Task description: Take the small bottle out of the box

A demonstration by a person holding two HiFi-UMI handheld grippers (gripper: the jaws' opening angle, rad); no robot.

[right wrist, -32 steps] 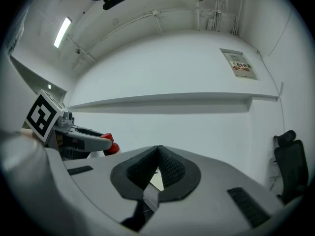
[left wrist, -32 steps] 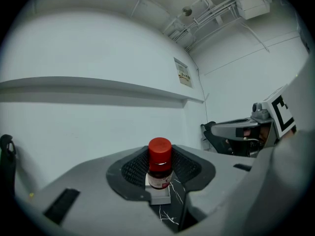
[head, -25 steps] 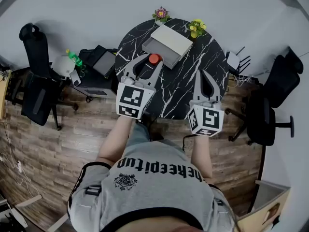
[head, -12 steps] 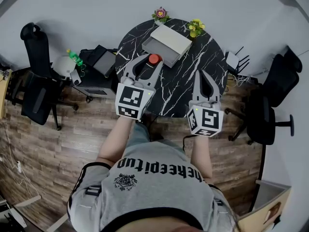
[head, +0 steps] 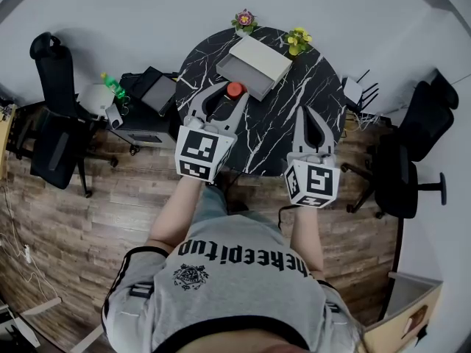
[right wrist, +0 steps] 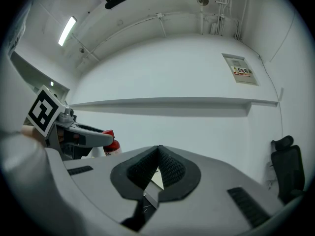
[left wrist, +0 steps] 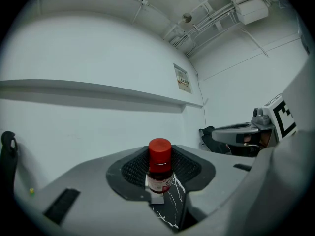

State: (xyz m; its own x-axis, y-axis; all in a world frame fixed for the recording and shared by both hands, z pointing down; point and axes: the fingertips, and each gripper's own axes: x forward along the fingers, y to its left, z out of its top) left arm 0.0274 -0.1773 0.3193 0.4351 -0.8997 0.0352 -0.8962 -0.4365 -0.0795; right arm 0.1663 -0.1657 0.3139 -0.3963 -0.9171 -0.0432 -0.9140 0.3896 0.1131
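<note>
The small bottle, brown with a red cap, stands upright between the fingertips of my left gripper, just in front of the open white box on the round black marble table. In the left gripper view the bottle sits between the black pads with the marble below it, and the left gripper is shut on it. My right gripper hovers over the table's right part, away from the box, with its jaws together and nothing in them. The right gripper view shows its closed tips and the bottle's red cap at the left.
Two small flower pots stand at the table's far edge behind the box. A low cabinet with a green bottle is left of the table. Office chairs stand on both sides.
</note>
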